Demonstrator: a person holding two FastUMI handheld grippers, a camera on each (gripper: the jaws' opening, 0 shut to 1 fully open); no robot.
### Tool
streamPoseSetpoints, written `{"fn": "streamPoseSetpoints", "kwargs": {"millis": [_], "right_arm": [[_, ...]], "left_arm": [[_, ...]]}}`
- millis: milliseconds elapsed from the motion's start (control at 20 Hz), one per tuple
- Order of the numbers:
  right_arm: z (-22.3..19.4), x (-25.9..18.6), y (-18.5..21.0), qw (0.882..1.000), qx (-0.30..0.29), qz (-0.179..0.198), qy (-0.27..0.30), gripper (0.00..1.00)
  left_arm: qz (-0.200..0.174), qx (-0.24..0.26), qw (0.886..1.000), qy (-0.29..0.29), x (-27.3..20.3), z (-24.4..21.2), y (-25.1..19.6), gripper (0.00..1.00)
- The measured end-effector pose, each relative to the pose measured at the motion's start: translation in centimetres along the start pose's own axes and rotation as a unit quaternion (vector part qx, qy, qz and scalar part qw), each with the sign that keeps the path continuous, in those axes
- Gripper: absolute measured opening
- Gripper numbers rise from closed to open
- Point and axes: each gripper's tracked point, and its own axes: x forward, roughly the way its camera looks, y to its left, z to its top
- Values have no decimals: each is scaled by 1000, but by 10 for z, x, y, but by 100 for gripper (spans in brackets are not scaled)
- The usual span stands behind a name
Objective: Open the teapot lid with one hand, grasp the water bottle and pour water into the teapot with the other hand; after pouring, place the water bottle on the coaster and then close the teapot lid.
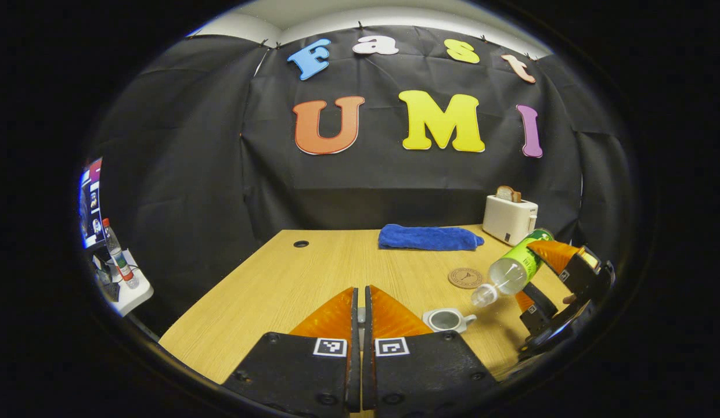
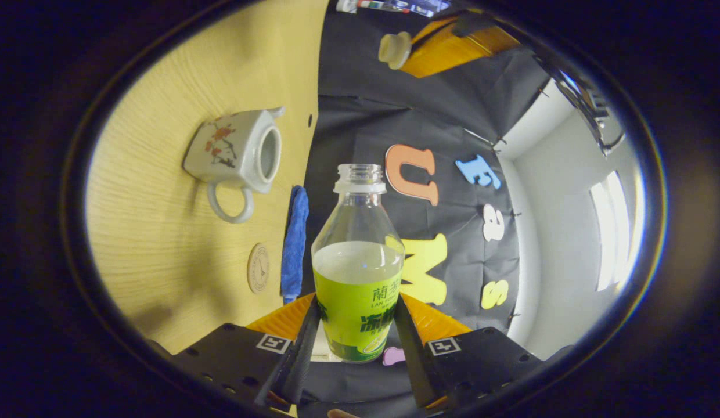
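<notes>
Left gripper view: the left gripper (image 1: 360, 325) sits low over the near part of the wooden bench (image 1: 267, 284), jaws together with just a thin slit between the fingers. From this view I cannot tell what is pinched at the tips. In the right gripper view the same gripper appears far off at the top, with the teapot lid (image 2: 394, 49) held at its fingertips, up off the bench against the black cloth wall.

The teapot (image 1: 448, 319) stands open on the bench just right of the left gripper's fingers, its mouth uncovered. In the right gripper view it is white with a floral print, loop handle on one side.

The right gripper (image 2: 355, 328) has its jaws clamped on the water bottle (image 2: 358, 273), both fingers pressing the green label from either side. The bottle has no cap and is partly full of clear liquid. In the left gripper view the bottle (image 1: 511, 268) is tilted neck-down toward the teapot, with its mouth above and just to the right of the teapot opening, not touching.

The round coaster (image 1: 465, 277) lies bare on the bench between the teapot and a folded blue towel (image 1: 428, 237). A white toaster (image 1: 509, 218) with a slice of bread stands at the far right corner.
</notes>
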Motion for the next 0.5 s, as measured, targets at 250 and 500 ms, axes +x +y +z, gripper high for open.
{"fn": "streamPoseSetpoints", "kwargs": {"millis": [250, 500], "right_arm": [[-23, -10, -10, 993, 116, 4, 14, 72], [-43, -2, -8, 968, 244, 34, 49, 70]], "left_arm": [[3, 4, 1000, 8, 3, -4, -2, 4], [-5, -14, 1000, 2, 2, 0, -10, 4]]}}
